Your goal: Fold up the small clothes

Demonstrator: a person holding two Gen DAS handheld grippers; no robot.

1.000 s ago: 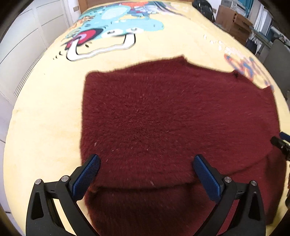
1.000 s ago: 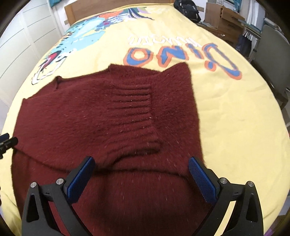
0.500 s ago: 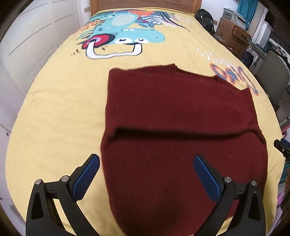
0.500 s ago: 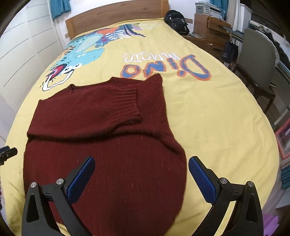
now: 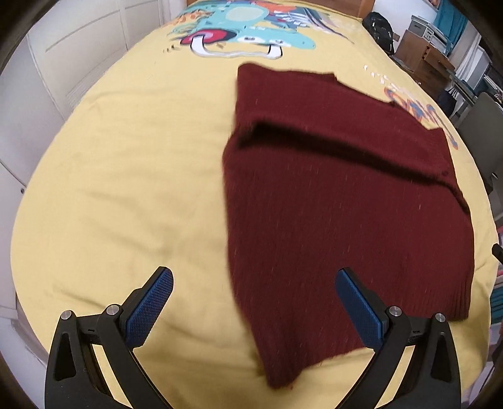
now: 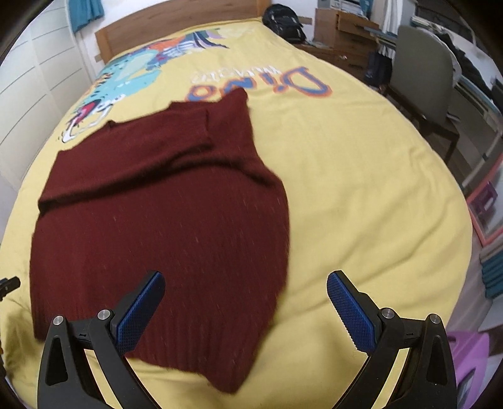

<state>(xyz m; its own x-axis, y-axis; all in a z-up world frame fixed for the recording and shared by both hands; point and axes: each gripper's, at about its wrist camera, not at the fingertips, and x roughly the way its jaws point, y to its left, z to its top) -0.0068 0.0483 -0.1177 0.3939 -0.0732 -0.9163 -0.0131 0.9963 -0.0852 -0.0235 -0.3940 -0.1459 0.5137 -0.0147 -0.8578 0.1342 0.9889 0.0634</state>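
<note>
**Q:** What is lying in front of my two grippers?

**A:** A dark red sweater [image 5: 339,204] is lying flat on the yellow bedspread [image 5: 125,176], its far part folded over the body so that a shadowed crease is running across it. In the right wrist view the same sweater [image 6: 163,220] is sitting left of centre, with a ribbed cuff lying on top near the far edge. The ribbed hem is facing me, at the near edge of the bed.

**Q:** How am I holding the grippers?

**A:** I am holding my left gripper [image 5: 253,302] with its jaws spread wide and nothing between them; its blue pads [image 5: 147,308] are hovering over the near left corner of the sweater. My right gripper [image 6: 245,306] is likewise gaping wide and empty, above the near right corner.

**Q:** What is surrounding the bed?

**A:** A grey chair [image 6: 421,81] is standing to the right, and a wooden headboard [image 6: 176,22] is closing the far end.
</note>
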